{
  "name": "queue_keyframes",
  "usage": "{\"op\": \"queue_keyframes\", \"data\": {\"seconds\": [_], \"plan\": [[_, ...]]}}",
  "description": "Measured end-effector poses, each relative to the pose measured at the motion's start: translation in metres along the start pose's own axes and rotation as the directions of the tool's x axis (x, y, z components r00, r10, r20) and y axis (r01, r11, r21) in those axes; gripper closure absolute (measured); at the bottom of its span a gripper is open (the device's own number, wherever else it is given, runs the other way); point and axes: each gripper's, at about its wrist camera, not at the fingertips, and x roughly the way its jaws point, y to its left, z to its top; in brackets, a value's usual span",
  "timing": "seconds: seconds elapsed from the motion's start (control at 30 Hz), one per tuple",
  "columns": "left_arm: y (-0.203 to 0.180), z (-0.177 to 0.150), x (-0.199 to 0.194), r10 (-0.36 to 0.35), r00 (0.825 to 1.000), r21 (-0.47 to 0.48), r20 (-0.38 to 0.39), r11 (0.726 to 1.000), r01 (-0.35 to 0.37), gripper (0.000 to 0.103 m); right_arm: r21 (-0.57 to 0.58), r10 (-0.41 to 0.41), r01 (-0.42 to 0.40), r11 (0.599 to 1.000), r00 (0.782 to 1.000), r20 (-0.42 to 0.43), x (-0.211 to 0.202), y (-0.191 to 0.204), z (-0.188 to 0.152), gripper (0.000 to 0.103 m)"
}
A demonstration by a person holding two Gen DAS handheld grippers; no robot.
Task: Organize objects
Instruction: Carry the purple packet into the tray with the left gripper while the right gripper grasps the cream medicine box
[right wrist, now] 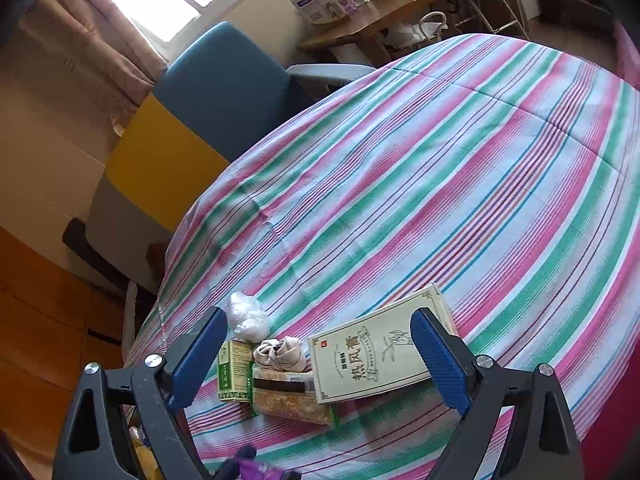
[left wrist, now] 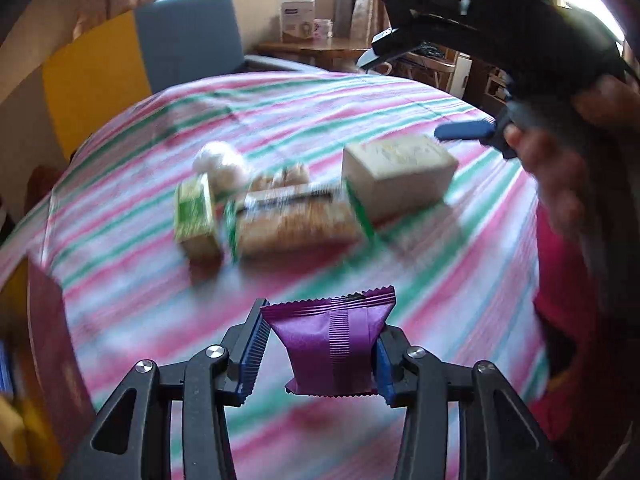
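Purple snack packet (left wrist: pixel 334 344) sits pinched between the blue pads of the left gripper (left wrist: pixel 320 350), the foil pouch upright with its crimped top edge pointing away from the camera, held above the striped cloth (right wrist: pixel 440 168) that covers the surface. Past it on the cloth lies a tight cluster: a small green box (left wrist: pixel 196 218) standing on end, a long clear-wrapped pack of biscuits (left wrist: pixel 296 220) just beside it, a white crumpled bag (right wrist: pixel 248 318) behind those, a beige bundle (right wrist: pixel 282 354) against the biscuits, and a pale cream box (right wrist: pixel 372 356) with printed characters at the right end of the group. The right gripper (right wrist: pixel 320 356) hangs over that cluster with its jaws spread wide and nothing between the pads; in its own view the cream box lies between the two fingers but untouched. A hand (left wrist: pixel 560 160) grips the right tool's handle. A blue chair (right wrist: pixel 228 84) stands beyond the cloth's far edge.
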Motion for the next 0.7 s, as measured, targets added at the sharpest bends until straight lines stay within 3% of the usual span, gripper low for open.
{"op": "queue_keyframes", "data": {"seconds": [0.23, 0.47, 0.6, 0.7], "plan": [[0.012, -0.032, -0.025, -0.038, 0.999, -0.092, -0.017, 0.995, 0.037, 0.057, 0.003, -0.093, 0.093, 0.996, 0.995, -0.022, 0.009, -0.006, 0.001, 0.004], [0.019, -0.036, -0.054, -0.068, 0.997, -0.133, 0.043, 0.988, 0.073, 0.057, -0.191, -0.280, 0.273, 0.943, 0.960, -0.009, 0.023, 0.015, -0.008, 0.000], [0.027, -0.041, -0.067, -0.078, 0.995, -0.161, 0.065, 0.983, 0.088, 0.057, -0.132, -0.274, 0.279, 0.951, 0.960, 0.053, 0.008, 0.005, 0.000, 0.000], [0.031, -0.045, -0.071, -0.084, 0.994, -0.178, 0.073, 0.979, 0.096, 0.057, -0.127, -0.249, 0.245, 0.961, 0.968, -0.016, 0.017, 0.003, -0.002, 0.000]]}}
